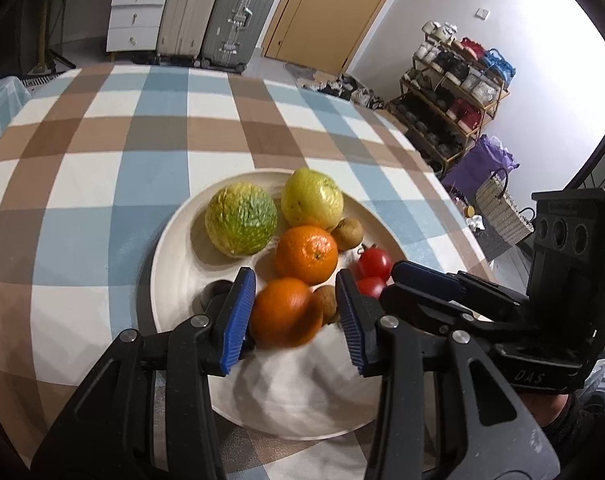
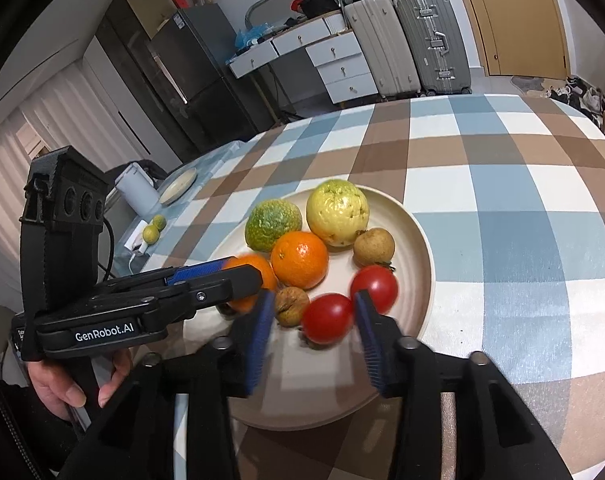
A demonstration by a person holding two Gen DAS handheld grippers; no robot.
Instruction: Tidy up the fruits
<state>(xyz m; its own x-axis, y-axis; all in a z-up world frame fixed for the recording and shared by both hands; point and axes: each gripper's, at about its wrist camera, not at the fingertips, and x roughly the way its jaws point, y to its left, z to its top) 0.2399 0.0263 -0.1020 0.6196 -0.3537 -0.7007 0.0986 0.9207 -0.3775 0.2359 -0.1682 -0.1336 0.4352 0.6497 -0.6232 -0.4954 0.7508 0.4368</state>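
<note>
1. Left wrist view: the plate (image 1: pixel 174 240) sits by the near edge of the table (image 1: pixel 102 160), and all the fruit is on it.
2. The left gripper (image 1: pixel 294 292) brackets the near orange (image 1: pixel 282 312) at the plate's near side. Its left pad touches the peel. A thin gap seems to show at the other pad, and the fruit is blurred. Whether the jaws pinch it cannot be told.
3. Recommended: centre the orange between both pads before lifting. Keep the tips clear of the brown fruit (image 1: pixel 326 304) just beside it.
4. The right gripper (image 1: pixel 398 284) reaches in from the plate's right edge, beside the tomatoes. Its body reads "DAS".
5. Right wrist view: the right gripper (image 2: pixel 314 308) has its jaws spread around the near tomato (image 2: pixel 328 318). The tomato rests on the plate (image 2: pixel 418 264) near its near rim, with a clear gap at the left pad, so it is not gripped.
6. Recommended: close gently, because tomato skin is likely to split. Alternatively, back straight out so that the second tomato (image 2: pixel 376 286) is not nudged.
7. The left gripper (image 2: pixel 242 276) lies over the near orange (image 2: pixel 258 268) at the plate's left edge. Its side reads "GenRobot.AI".
8. No other writing is legible.
</note>
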